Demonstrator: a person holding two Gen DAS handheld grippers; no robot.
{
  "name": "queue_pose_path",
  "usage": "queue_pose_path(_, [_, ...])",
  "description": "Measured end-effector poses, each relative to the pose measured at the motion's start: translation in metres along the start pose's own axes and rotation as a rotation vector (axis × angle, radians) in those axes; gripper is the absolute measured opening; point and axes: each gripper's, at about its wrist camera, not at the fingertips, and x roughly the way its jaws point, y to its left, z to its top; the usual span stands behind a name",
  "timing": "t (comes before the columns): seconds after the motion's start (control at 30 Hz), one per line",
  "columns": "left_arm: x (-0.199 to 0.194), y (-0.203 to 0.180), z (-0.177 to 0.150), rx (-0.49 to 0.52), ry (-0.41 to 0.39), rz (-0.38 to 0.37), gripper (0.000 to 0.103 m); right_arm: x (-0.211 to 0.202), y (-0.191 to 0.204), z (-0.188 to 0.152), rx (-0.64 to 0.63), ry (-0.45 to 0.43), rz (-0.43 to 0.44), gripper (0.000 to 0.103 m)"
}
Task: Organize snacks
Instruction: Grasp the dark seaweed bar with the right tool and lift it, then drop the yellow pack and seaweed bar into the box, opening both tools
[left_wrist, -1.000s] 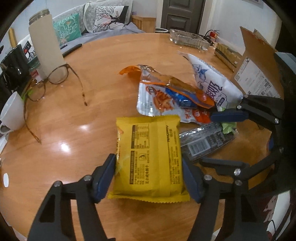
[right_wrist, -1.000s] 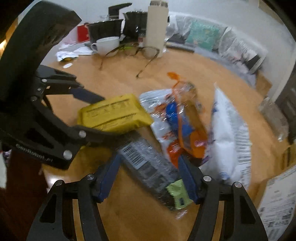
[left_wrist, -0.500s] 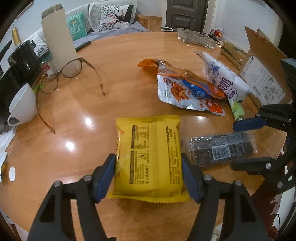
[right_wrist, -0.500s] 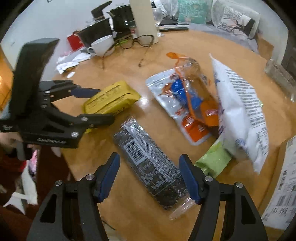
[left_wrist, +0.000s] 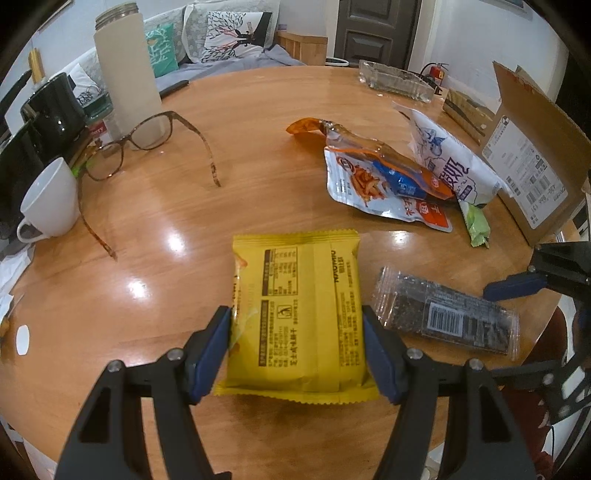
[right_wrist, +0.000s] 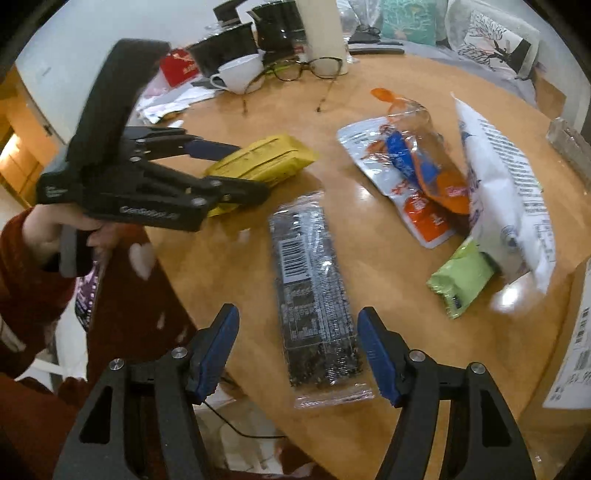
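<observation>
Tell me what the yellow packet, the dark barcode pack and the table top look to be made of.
Yellow packet: matte printed plastic film, by its crimped, saw-toothed end seals; held in the left tool.
Dark barcode pack: clear glossy film, glare on the see-through edges, dark contents inside; the right tool is open around it.
Table: wood or wood-look veneer, varnished, showing sharp lamp reflections.

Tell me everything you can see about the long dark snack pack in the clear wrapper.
The long dark snack pack is a flat rectangular bar of black, speckled contents in crinkly clear plastic, with a white barcode label and small print. It lies flat on the round wooden table near its edge, beside the yellow packet but apart from it. The right gripper hangs open over its near end, blue pads either side, not touching.
</observation>
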Motion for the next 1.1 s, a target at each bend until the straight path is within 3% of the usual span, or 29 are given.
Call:
queue_pose_path(0.07, [0.0, -0.001, 0.0, 0.0, 0.001, 0.004, 0.066, 0.004, 0.008, -0.002, -0.038, -0.028, -0.066, 0.062])
queue_pose_path(0.2, [0.0, -0.001, -0.001, -0.003, 0.001, 0.006, 0.066, 0.011, 0.023, -0.003, -0.111, -0.08, -0.194, 0.039])
queue_pose_path(0.4, [-0.002, -0.001, -0.001, -0.008, -0.012, 0.003, 0.066, 0.012, 0.025, -0.001, -0.081, -0.132, -0.241, 0.038])
queue_pose_path(0.6, [-0.011, 0.0, 0.0, -0.006, -0.042, 0.002, 0.066, 0.002, 0.017, 0.004, -0.038, -0.183, -0.233, 0.038])
queue_pose_path(0.83, [-0.043, 0.01, 0.013, -0.025, -0.133, 0.032, 0.066, -0.028, 0.02, 0.016, 0.003, -0.253, -0.176, 0.038])
queue_pose_path(1.1, [-0.104, 0.013, 0.05, -0.015, -0.283, 0.02, 0.066, -0.102, 0.041, 0.053, 0.007, -0.395, -0.134, 0.038])
